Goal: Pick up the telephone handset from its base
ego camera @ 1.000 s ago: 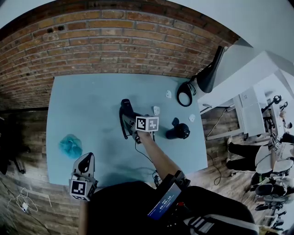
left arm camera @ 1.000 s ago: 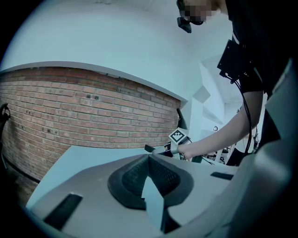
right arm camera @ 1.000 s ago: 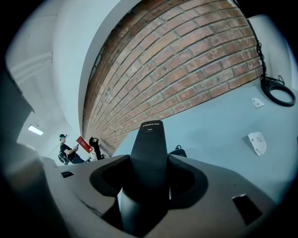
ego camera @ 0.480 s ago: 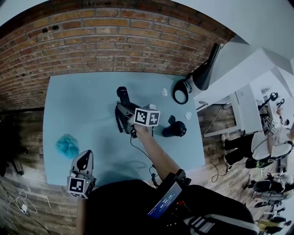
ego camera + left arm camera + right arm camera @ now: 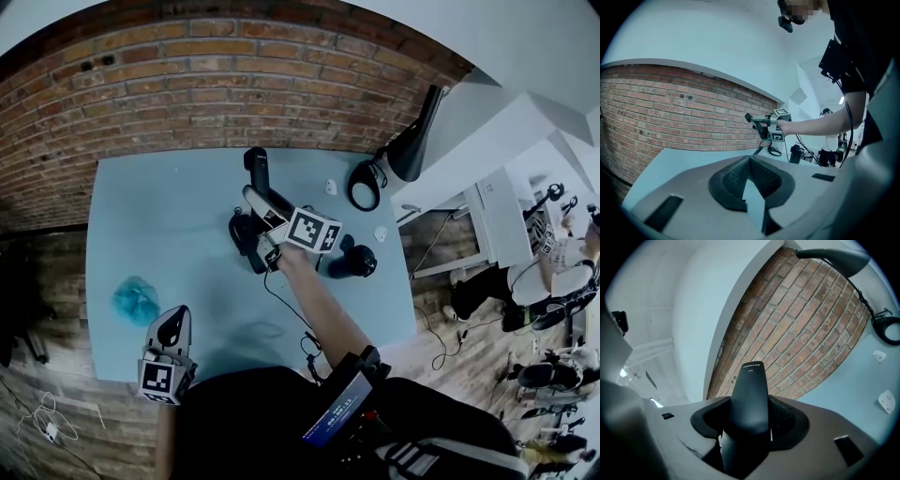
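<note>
My right gripper (image 5: pixel 266 207) is shut on the black telephone handset (image 5: pixel 255 167) and holds it in the air above the light blue table (image 5: pixel 150 216). In the right gripper view the handset (image 5: pixel 750 399) stands up between the pads, with its far end against the brick wall. The phone's dark base (image 5: pixel 241 229) sits on the table under the gripper, and a coiled cord (image 5: pixel 255 257) trails from it. My left gripper (image 5: pixel 171 330) hovers at the table's front edge, its tips together and nothing in them. The left gripper view shows the lifted handset (image 5: pixel 757 120) from the side.
A black desk lamp (image 5: pixel 417 141) and its looped cable (image 5: pixel 364 187) stand at the back right. A black object (image 5: pixel 356 263) sits right of the phone, a teal bundle (image 5: pixel 136 298) at the front left. Small white pieces (image 5: pixel 330 187) lie about. The brick wall (image 5: pixel 187 84) runs behind.
My right gripper has risen with the handset, which has come up off the base and now reaches toward the wall. The left gripper has stayed in place.
</note>
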{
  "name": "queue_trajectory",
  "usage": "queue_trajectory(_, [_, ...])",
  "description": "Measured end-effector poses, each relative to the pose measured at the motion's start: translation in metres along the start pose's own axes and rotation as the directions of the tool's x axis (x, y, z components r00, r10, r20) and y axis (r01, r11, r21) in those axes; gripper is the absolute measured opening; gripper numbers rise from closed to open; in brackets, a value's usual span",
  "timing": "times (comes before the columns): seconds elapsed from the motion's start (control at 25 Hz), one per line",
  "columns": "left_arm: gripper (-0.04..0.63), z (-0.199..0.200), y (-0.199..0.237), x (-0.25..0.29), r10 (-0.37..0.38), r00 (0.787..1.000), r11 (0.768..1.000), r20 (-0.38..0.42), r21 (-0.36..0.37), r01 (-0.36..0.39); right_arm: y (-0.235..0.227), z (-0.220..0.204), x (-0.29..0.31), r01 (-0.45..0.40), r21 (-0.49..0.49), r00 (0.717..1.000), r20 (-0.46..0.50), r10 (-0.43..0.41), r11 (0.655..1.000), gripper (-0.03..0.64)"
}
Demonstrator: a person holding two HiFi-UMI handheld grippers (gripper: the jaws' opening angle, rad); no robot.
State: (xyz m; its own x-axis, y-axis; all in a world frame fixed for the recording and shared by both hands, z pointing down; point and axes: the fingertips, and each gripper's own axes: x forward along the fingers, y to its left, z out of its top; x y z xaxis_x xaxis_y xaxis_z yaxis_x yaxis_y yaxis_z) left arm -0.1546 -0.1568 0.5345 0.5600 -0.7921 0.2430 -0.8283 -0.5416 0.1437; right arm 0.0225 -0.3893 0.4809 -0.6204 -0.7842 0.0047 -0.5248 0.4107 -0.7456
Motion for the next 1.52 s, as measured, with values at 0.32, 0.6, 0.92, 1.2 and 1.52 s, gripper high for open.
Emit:
queue_trajectory(0.32, [-0.002,0.004,-0.004,0.005,-0.013,1.0,1.0,0.019,-0.004,0.013,0.042,0.05,-0.013,-0.039,-0.097,0.997,0.069,0.046,0.995,0.252])
queue_trajectory(0.6, [-0.002,0.007,-0.011,0.012,-0.041,0.999,0.999,0.031,-0.009,0.041,0.095,0.085,-0.025,-0.128,-0.163,0.982,0.119,0.148,0.978,0.252])
queue_trajectory(0.92, [-0.002,0.013,-0.016,0.018,-0.075,0.996,0.997,0.053,-0.014,0.076,0.159,0.13,-0.048,-0.228,-0.191,0.943,0.2,0.265,0.955,0.252])
queue_trajectory(1.2, [-0.002,0.016,-0.018,0.023,-0.099,0.994,0.995,0.053,-0.024,0.1,0.204,0.158,-0.068,-0.289,-0.215,0.908,0.248,0.339,0.933,0.252])
queue_trajectory(1.52, [-0.002,0.018,-0.005,0.031,-0.11,0.991,0.993,0.071,-0.025,0.112,0.26,0.175,-0.091,-0.345,-0.291,0.871,0.256,0.42,0.892,0.252])
